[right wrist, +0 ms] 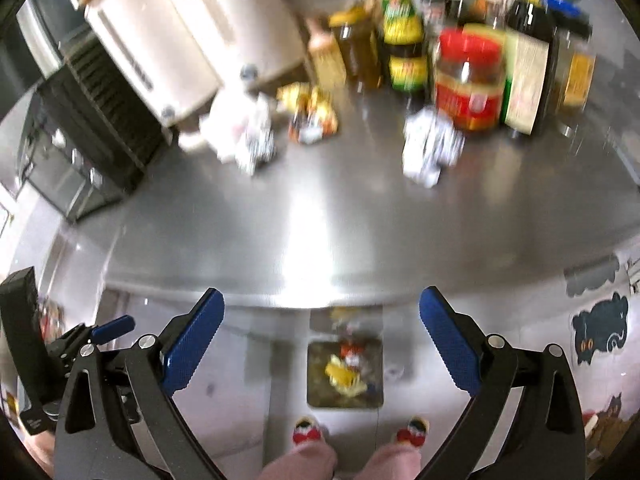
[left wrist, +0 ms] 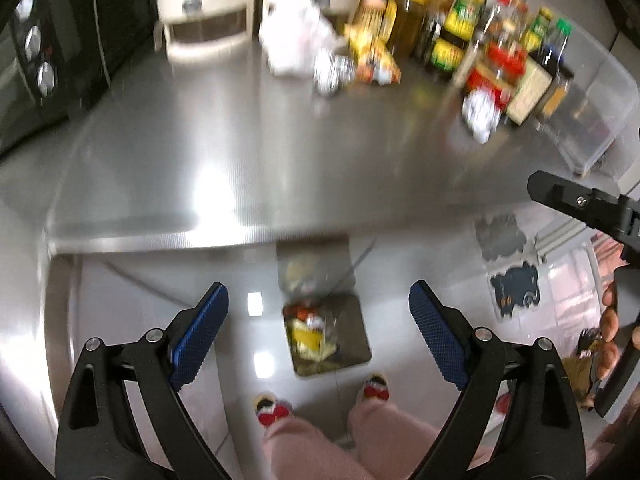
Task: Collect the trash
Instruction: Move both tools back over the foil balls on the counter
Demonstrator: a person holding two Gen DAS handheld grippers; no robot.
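While both grippers [left wrist: 319, 332] [right wrist: 322, 344] gape wide and empty above the floor bin [left wrist: 362, 344] holding trash [left wrist: 306, 336], only the right view shows the red-lidded jar [right wrist: 468, 80] fully beside crumpled wrappers [right wrist: 430, 146] left on the counter [right wrist: 320, 216].

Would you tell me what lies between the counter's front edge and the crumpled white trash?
Only bare steel counter before the white trash, in the right wrist view.
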